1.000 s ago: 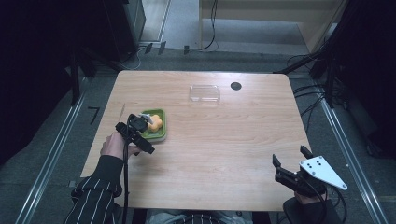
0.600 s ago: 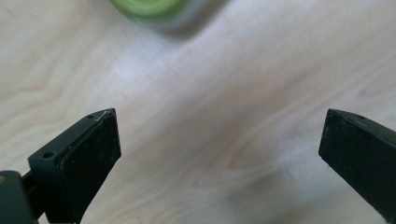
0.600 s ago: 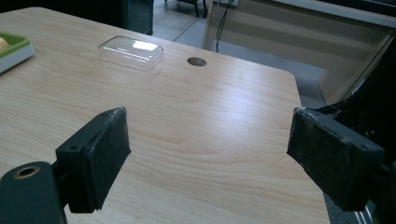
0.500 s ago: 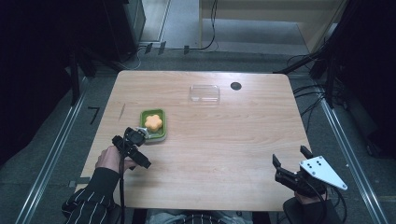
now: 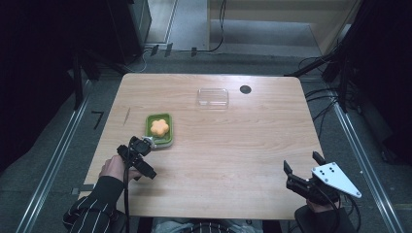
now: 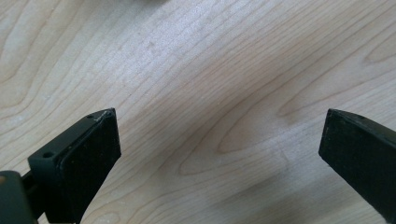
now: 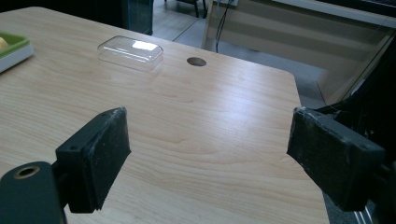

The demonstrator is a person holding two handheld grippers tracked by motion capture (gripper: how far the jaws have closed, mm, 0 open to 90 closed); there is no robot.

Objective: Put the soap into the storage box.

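Left gripper point(image 5: 144, 144) has drawn back off the green tray point(image 5: 167, 138), jaws wide apart and empty.

Tray with its orange flower piece point(image 5: 159, 127) sits just beyond those jaws; right gripper point(image 5: 302, 170), jaws also spread and empty, hangs well apart from the tray at the desk point(image 5: 233, 160) near edge. Beyond the tray lie a clear lid point(image 5: 213, 97) and a round hole point(image 5: 245, 89); dark floor with cables behind.

Nothing for you to read here: no lettering, label, brand or number on the pale wooden surface point(image 5: 233, 145), the green rectangular tray point(image 5: 166, 137) or the clear plastic lid point(image 5: 213, 97).
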